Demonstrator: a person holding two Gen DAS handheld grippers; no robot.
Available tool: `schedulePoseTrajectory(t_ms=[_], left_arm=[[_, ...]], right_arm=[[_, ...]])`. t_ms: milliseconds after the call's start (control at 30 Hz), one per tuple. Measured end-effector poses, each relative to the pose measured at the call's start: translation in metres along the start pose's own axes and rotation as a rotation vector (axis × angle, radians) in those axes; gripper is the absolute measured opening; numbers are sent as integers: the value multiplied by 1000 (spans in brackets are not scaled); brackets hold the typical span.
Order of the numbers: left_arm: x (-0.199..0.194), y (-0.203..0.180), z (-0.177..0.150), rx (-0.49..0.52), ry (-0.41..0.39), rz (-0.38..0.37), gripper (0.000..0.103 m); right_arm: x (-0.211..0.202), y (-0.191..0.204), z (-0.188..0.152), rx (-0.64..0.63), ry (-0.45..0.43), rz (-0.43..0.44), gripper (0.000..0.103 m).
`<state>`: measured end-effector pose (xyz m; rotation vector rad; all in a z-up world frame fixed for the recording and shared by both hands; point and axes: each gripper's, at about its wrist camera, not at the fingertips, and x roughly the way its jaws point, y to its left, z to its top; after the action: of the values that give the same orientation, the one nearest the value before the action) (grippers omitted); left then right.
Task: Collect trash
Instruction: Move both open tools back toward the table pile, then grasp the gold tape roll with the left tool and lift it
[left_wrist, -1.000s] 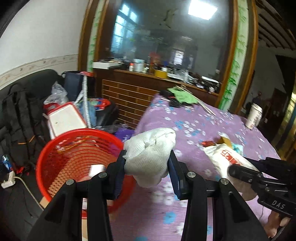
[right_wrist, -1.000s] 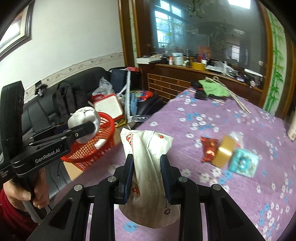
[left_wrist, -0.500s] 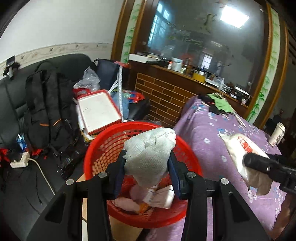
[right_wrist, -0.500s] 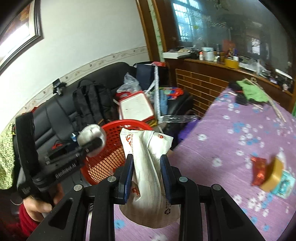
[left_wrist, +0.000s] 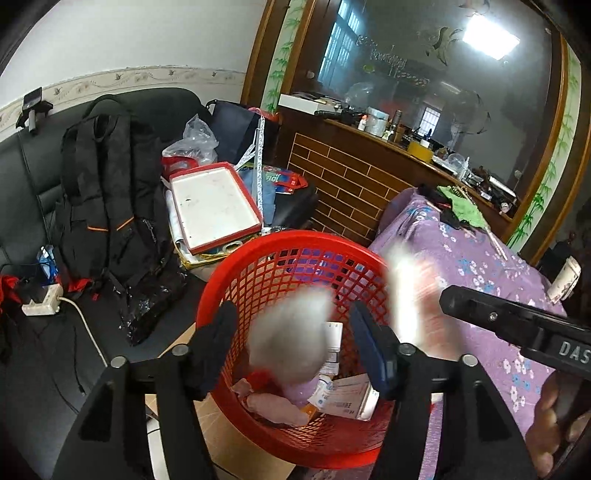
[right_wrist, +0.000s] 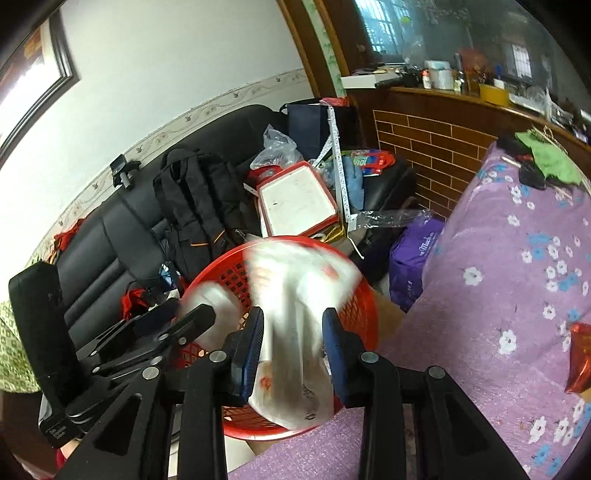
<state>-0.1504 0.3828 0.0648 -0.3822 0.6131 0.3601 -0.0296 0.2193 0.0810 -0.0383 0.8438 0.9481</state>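
A red mesh basket stands on the floor beside the table and holds several pieces of trash; it also shows in the right wrist view. My left gripper is open over it, and a white crumpled wad, blurred, is loose between the jaws, falling. My right gripper has its jaws apart around a blurred white plastic bag above the basket; I cannot tell whether the pads still touch it. The bag also shows blurred in the left wrist view.
A black sofa left of the basket carries a black backpack and a red-rimmed white tray. The purple flowered tablecloth is on the right, with a red wrapper on it. A brick-patterned counter stands behind.
Both grippers swung left from over the table to above the basket. The left jaws opened and the wad dropped free. The right jaws widened and the bag blurred.
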Motion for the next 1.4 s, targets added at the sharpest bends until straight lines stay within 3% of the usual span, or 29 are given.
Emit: schedulePoseTrajectory(t_ms=[200,400,767,1000,1133,1200,1400], left_arm=[[-3,-14,1,24,-7,-13,62],[-6,-52,-4,101,5,-49,62],[-19,-149,-25,272,44,-164,64],[-23,-214,-40,382,88,-247,67],[-23,-254,-47,451,122,-297,69],[-19,-278,-51,482,139,-324,74],[10,-334,-54,545,203,-354,77]], right_arm=[[-38,-30,-6,43,-58,-39,35],[-85,-74,-27,120,-96,-115,36],[-167,-138,-73,229,-173,-214,36],[-219,-200,-85,378,-253,-292,41],[-237,-237,-87,434,-289,-412,53],[-239,-261,-92,468,-292,-460,53],[-231,-319,-121,591,-286,-457,53]])
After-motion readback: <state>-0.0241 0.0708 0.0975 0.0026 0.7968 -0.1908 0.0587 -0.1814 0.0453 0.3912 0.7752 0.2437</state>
